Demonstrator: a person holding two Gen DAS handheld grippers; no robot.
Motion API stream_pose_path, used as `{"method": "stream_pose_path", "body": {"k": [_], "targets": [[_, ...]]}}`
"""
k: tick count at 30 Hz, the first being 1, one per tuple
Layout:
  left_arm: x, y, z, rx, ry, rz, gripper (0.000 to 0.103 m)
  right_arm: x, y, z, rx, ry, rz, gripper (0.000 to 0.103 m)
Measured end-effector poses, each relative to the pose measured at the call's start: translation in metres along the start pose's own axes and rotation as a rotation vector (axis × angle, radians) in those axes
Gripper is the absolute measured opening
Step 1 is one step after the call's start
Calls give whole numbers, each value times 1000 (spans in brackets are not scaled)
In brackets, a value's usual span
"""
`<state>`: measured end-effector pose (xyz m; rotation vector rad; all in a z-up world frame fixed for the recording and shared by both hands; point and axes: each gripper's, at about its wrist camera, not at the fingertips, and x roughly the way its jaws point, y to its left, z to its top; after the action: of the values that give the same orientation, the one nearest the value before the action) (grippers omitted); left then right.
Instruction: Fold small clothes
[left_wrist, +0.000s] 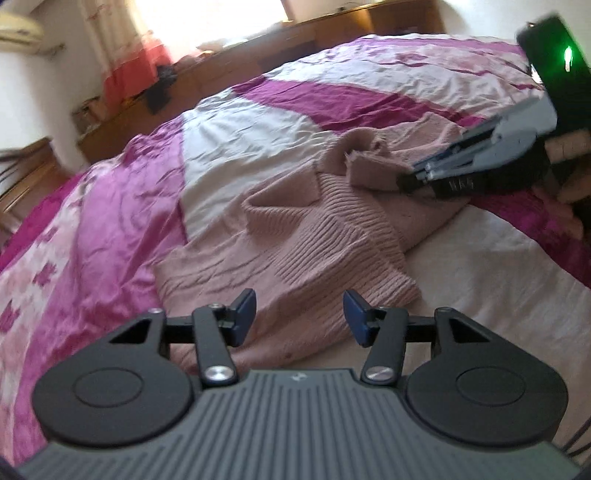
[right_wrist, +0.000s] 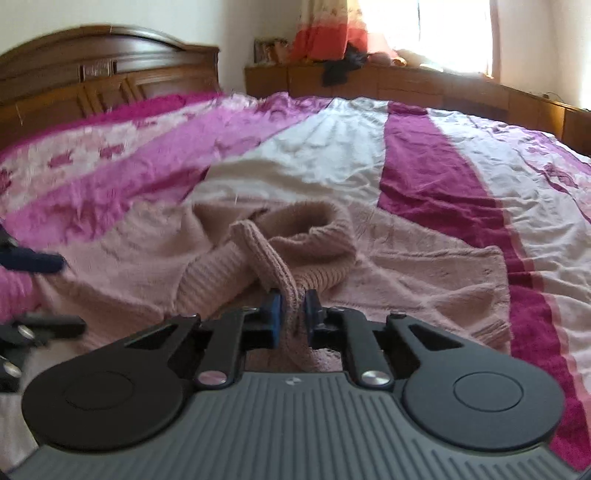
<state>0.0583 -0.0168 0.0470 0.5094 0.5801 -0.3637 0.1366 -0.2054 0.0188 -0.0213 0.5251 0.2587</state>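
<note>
A pale pink knitted sweater (left_wrist: 295, 236) lies crumpled on the bed, with ribbed bands and a rolled collar (right_wrist: 317, 229). My right gripper (right_wrist: 293, 314) is shut on a ribbed sleeve cuff (right_wrist: 266, 254) of the sweater and holds it slightly above the rest. In the left wrist view the right gripper (left_wrist: 406, 181) reaches in from the right, with the cuff (left_wrist: 373, 171) in its tips. My left gripper (left_wrist: 299, 314) hovers open over the sweater's near hem, nothing between its fingers. A blurred left gripper finger (right_wrist: 33, 262) shows at the left edge of the right wrist view.
The bed carries a wrinkled quilt (right_wrist: 424, 170) in magenta, pink and white stripes. A carved wooden headboard (right_wrist: 92, 74) stands behind it, a low wooden ledge (right_wrist: 406, 85) with dark clothing runs under a bright window, and an orange-and-cream curtain (right_wrist: 321, 33) hangs there.
</note>
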Motion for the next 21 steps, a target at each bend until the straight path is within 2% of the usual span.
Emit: {"method": "stream_pose_path", "body": {"k": [5, 8, 9, 10, 15, 19, 21], "targets": [[30, -4, 5, 71, 5, -36, 54, -4, -7, 6, 9, -17, -4, 14], [42, -4, 4, 76, -9, -45, 53, -8, -10, 9, 0, -30, -13, 14], [44, -2, 4, 65, -13, -65, 28, -9, -11, 11, -3, -36, -18, 14], [44, 1, 5, 47, -8, -90, 13, -11, -12, 12, -10, -42, -23, 14], [30, 32, 16, -93, -64, -101, 11, -17, -25, 25, -35, -80, -66, 14], [26, 78, 28, -233, -104, -70, 10, -15, -44, 40, -42, -116, -125, 13], [30, 101, 32, -295, -115, -32, 10, -11, -57, 46, -39, -121, -158, 12]]}}
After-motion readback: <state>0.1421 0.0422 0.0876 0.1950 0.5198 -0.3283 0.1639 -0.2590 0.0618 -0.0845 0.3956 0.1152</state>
